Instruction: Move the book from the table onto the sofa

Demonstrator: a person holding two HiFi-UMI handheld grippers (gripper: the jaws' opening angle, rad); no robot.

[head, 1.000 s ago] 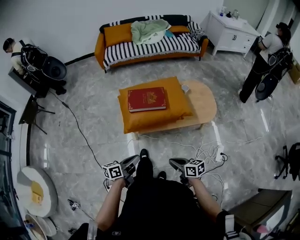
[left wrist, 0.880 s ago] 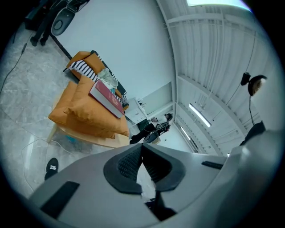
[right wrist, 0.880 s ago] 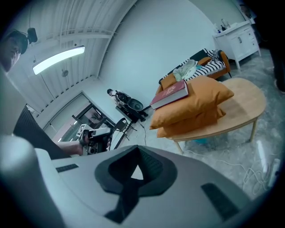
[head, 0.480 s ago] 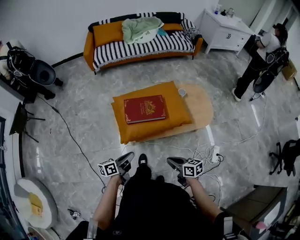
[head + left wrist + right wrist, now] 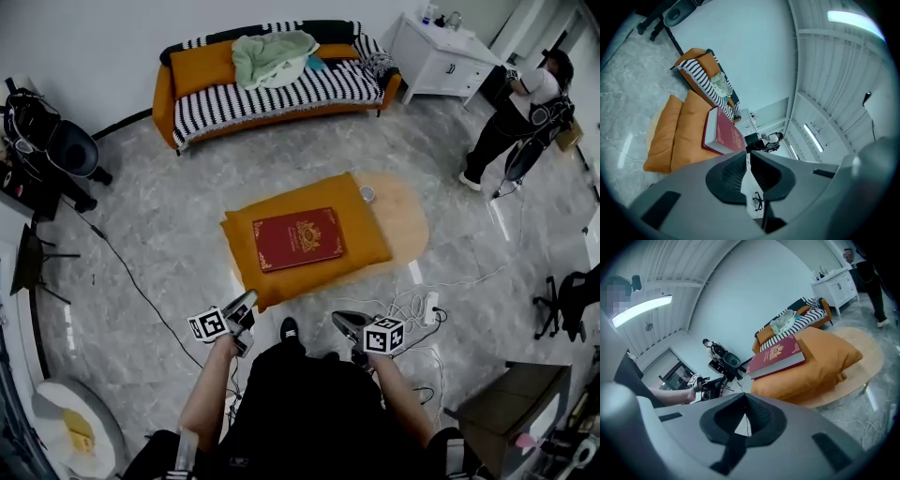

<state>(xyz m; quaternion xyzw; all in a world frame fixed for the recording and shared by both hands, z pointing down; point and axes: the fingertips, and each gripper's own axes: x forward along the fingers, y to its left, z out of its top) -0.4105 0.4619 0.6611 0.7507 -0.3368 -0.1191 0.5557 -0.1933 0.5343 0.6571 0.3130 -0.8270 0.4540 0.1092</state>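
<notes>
table (image 5: 410,223): carrying an orange cushion (image 5: 367,236) and a small cup (image 5: 367,193)
sofa (image 5: 162,97): bearing a striped cover (image 5: 281,94) and a green cloth (image 5: 272,56)

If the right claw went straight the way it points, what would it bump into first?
Probably the orange cushion, just below the red book lying on it, though depth is hard to judge.
</notes>
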